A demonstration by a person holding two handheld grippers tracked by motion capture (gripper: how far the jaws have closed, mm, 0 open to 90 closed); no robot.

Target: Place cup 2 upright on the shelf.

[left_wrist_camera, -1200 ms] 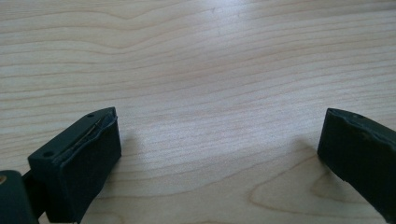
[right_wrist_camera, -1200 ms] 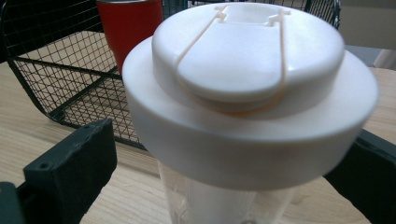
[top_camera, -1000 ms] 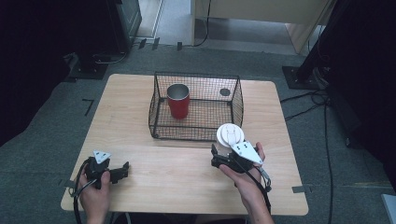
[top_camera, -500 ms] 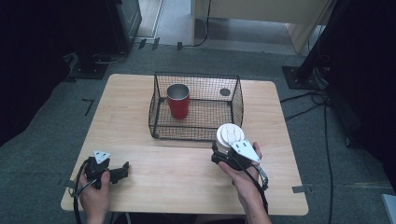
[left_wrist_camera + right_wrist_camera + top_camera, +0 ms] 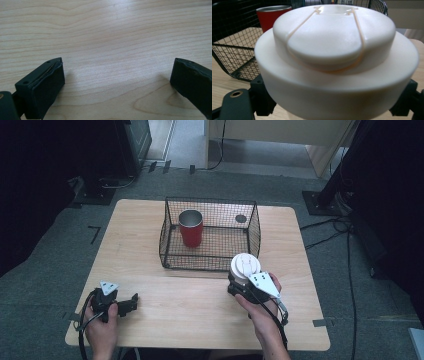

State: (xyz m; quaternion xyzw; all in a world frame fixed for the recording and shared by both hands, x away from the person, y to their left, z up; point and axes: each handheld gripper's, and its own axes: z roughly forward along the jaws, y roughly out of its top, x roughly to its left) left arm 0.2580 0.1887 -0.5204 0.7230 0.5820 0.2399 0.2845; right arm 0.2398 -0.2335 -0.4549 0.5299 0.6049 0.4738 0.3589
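Note:
A white cup with a domed white lid (image 5: 245, 265) stands on the table just in front of the wire basket's right corner. My right gripper (image 5: 240, 281) has just been closing its jaws, and they are now shut on the cup's body under the lid. In the right gripper view the lid (image 5: 334, 45) looms close above my right gripper (image 5: 337, 107). A red metal cup (image 5: 191, 227) stands upright inside the black wire basket (image 5: 210, 262). My left gripper (image 5: 131, 302) rests at the front left of the table, with nothing between the wide-apart jaws of the open left gripper (image 5: 117, 80).
The wooden table (image 5: 190, 315) has rounded corners. In the right gripper view the wire basket (image 5: 234, 57) and red cup (image 5: 273, 16) lie right behind the white cup. A dark round spot (image 5: 241, 219) marks the table beyond the basket's far right side.
Both hands and the white cup stay where they were. The right gripper's jaws have drawn in against the cup.

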